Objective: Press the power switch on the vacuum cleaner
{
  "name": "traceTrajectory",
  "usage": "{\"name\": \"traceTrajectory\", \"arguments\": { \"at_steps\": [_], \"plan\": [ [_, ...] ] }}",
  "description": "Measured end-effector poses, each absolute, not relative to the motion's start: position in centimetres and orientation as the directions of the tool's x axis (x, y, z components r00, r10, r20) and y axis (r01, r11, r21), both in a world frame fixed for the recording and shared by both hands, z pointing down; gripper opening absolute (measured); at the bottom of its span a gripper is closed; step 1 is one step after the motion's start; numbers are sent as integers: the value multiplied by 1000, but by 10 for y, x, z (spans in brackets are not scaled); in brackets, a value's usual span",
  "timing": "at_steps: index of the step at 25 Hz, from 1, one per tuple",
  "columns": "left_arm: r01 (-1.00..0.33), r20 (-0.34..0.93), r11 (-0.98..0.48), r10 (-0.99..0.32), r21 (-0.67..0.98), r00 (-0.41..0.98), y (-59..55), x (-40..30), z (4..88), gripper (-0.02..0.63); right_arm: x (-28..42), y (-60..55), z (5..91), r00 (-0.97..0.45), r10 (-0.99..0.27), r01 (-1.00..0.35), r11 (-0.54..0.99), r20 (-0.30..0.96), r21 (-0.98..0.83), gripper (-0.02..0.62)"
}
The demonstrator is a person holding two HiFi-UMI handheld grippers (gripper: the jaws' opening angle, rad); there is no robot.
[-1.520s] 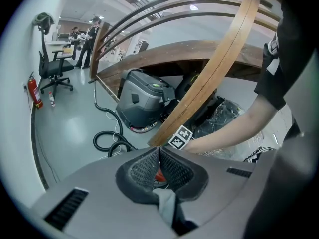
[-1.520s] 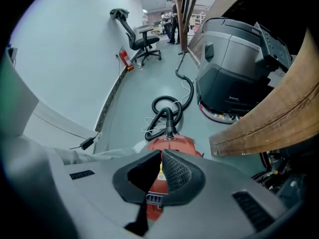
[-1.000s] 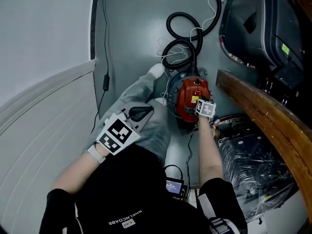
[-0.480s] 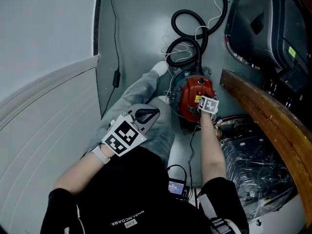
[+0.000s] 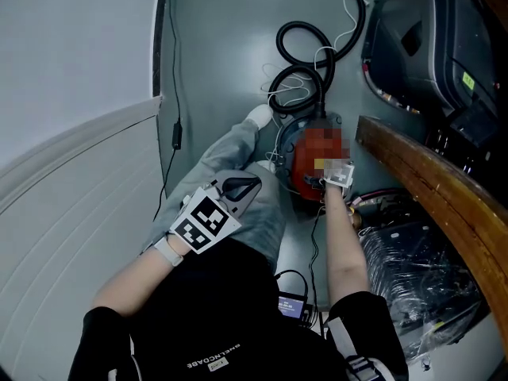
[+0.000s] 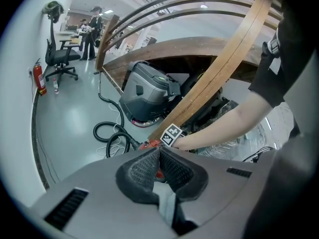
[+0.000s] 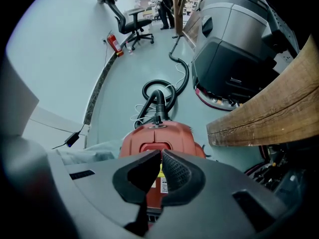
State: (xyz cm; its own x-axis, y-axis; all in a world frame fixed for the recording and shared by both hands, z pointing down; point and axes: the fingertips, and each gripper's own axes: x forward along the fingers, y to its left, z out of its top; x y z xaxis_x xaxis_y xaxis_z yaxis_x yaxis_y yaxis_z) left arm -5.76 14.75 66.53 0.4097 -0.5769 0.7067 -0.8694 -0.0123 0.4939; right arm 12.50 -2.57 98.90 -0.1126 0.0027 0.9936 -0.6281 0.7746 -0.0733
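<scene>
The red vacuum cleaner (image 5: 308, 153) stands on the grey floor beside the person's bent leg, partly under a mosaic patch. My right gripper (image 5: 327, 181) rests against its top, jaws shut with nothing between them. In the right gripper view the shut tips (image 7: 161, 154) sit just short of a recessed panel (image 7: 155, 146) on the red body (image 7: 172, 133); contact with it is hidden. My left gripper (image 5: 248, 184) hovers shut and empty over the person's knee. In the left gripper view the vacuum (image 6: 149, 144) peeks over the closed left gripper (image 6: 159, 151).
A black hose (image 5: 305, 46) and white cord coil behind the vacuum. A large dark grey machine (image 5: 429, 46) and a curved wooden beam (image 5: 429, 189) close off the right. Plastic-wrapped clutter (image 5: 413, 268) lies under the beam. A wall cable with an adapter (image 5: 176, 133) hangs at left.
The right gripper stays at the vacuum's top. The left gripper has drifted slightly right over the knee. The view has shifted a little.
</scene>
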Motion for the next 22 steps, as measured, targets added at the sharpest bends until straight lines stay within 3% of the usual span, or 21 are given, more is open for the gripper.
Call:
{"name": "traceTrajectory", "arguments": {
  "at_steps": [11,22],
  "plan": [
    [-874,673,-94,-600,478,432,125,-42,618,14,114,-9,901,-184,-5,-595,797,983,-107,26],
    [-837,618,-267,-575,478,536,73,-3,564,14,127,-21,778,-334,-64,-680,708,940,-193,26]
  ]
}}
